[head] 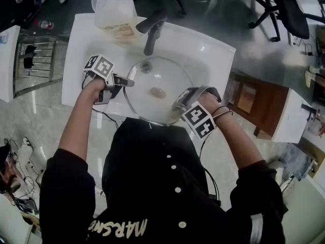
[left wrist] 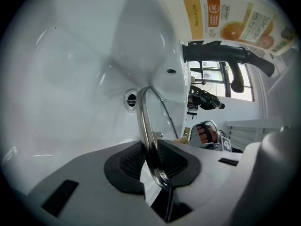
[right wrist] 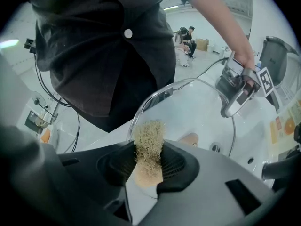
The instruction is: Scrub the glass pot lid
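The glass pot lid (head: 165,75) is held over the bowl of the white sink (head: 216,55), with its knob (head: 158,92) seen near the middle. The lid's metal rim is pinched at the left between the pads of the left gripper (left wrist: 153,161), whose jaws are pressed onto it. A tan fibrous scrubber (right wrist: 148,145) is clamped between the jaws of the right gripper (right wrist: 148,168), at the lid's near right edge; whether the scrubber touches the glass cannot be told. A dark faucet (head: 152,32) is seen at the far side of the sink, and a detergent jug (head: 116,14) is set at its far left corner.
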